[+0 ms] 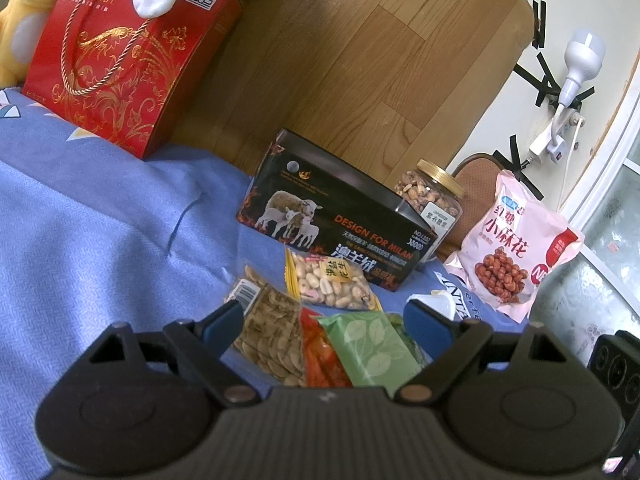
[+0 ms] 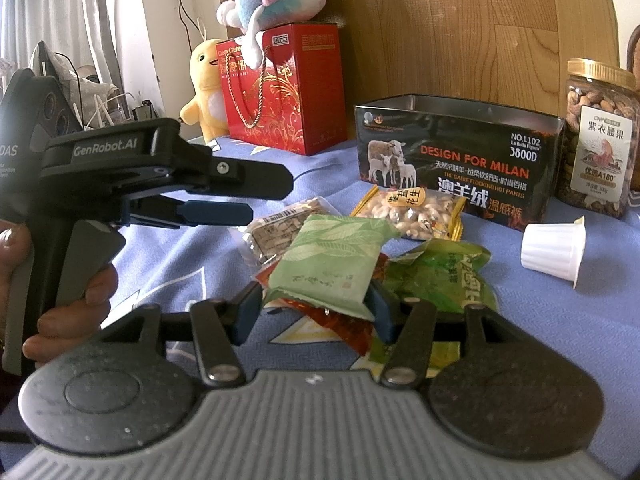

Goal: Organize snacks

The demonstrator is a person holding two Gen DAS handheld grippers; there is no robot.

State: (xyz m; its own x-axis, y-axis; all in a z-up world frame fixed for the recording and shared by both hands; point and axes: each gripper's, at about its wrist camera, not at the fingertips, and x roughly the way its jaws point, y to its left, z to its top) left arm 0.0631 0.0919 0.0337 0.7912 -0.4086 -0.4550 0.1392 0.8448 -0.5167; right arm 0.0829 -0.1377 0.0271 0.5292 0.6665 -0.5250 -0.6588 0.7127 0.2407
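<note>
Pale-green, leaf-printed, the flat foil snack packet (image 2: pixel 332 264) sits pinched between the blue pads of the right gripper (image 2: pixel 316 306), above the loose snack pile on the blue bedspread (image 2: pixel 560 320). The left gripper (image 1: pixel 328 320) hangs wide open over the pile, holding nothing. Behind the pile stands the open black tin box (image 2: pixel 460 164).

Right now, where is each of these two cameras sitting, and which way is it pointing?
Left wrist: on the left gripper, looking down over the snack packets toward the black tin; only its own open fingers show.
Right wrist: on the right gripper, whose fingers flank the pale green packet; the left gripper and a hand show.
Shared: tin, nut jar, red box.
</note>
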